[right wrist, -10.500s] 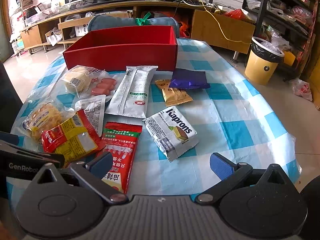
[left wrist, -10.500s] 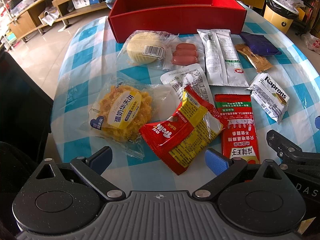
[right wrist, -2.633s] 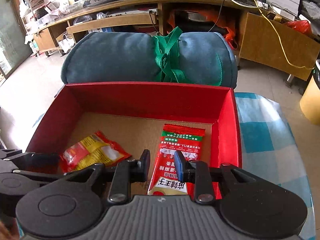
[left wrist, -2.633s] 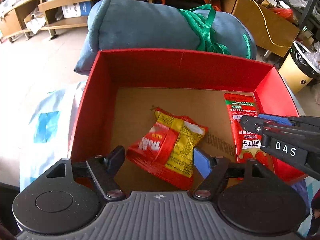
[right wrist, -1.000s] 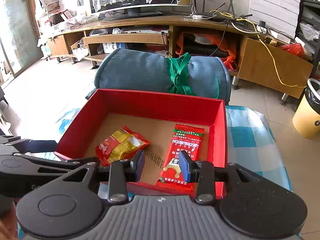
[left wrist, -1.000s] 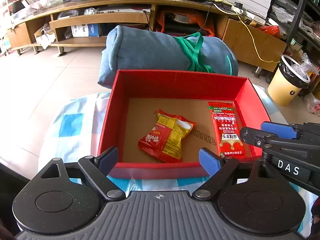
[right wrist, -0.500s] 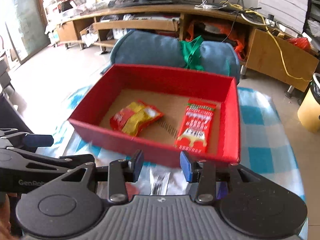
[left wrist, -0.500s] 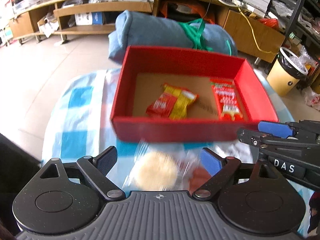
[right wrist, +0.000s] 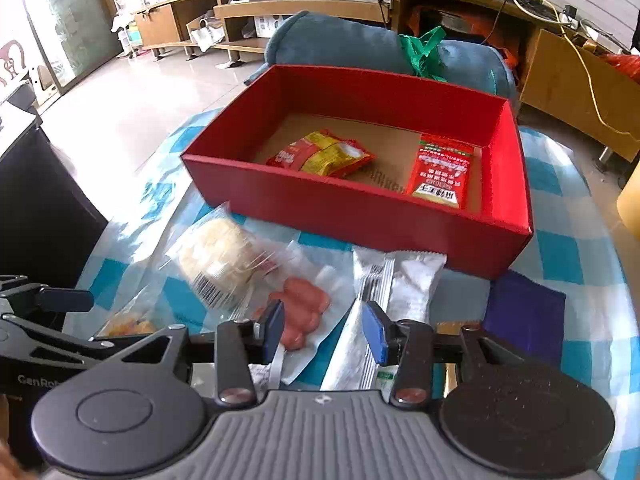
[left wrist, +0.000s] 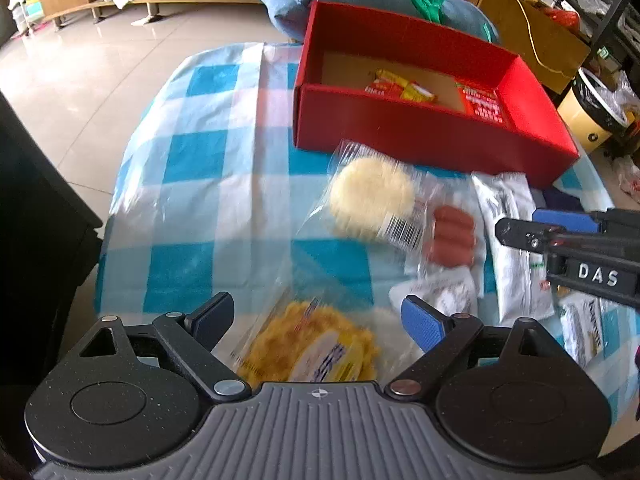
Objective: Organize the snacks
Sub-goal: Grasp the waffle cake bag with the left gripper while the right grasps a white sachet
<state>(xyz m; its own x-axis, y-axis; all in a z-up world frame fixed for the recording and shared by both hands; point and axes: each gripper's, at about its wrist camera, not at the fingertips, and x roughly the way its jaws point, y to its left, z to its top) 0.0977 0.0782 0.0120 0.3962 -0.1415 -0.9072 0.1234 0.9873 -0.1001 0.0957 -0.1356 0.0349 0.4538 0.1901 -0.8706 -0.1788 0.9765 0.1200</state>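
Observation:
The red box stands at the table's far side. Inside lie a red-and-yellow packet and a red sachet. In front of it lie a pale round cake in clear wrap, small sausages and a long white packet. My left gripper is open wide above a yellow crispy cake packet. My right gripper hovers over the sausages and the white packet; its jaws are opening with nothing pressed between them.
A purple packet and a Kaprons wafer packet lie to the right. A blue rolled cushion sits behind the box. A yellow bin stands on the floor at right, and a black object borders the table's left edge.
Both grippers have drawn back from over the box toward the near side of the table. The loose packets have come into view below them, and the right jaws have spread a little.

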